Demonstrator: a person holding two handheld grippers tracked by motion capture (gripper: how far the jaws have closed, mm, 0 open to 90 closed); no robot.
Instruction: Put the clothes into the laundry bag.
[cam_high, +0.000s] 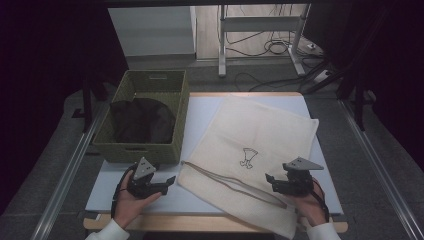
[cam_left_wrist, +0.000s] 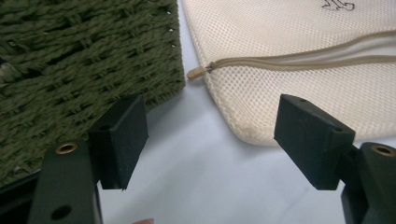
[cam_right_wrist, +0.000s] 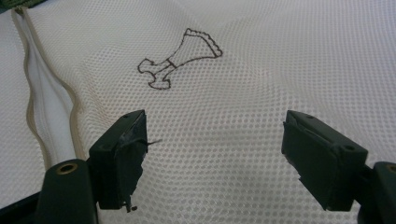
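The left gripper (cam_high: 170, 182) is standing wide open, holding nothing, at 7 o'clock on the bench (cam_high: 200, 120). The right gripper (cam_high: 270, 180) is gaping likewise, hovering over the mesh bag (cam_high: 260, 130) at 5 o'clock. The basket (cam_high: 180, 125) at 10 o'clock is containing dark cloth (cam_high: 140, 120).

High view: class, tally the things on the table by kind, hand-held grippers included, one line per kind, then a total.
Woven basket: 1
Dark cloth in the basket: 1
Mesh zip bag: 1
Grippers: 2, the left gripper and the right gripper
Total: 5
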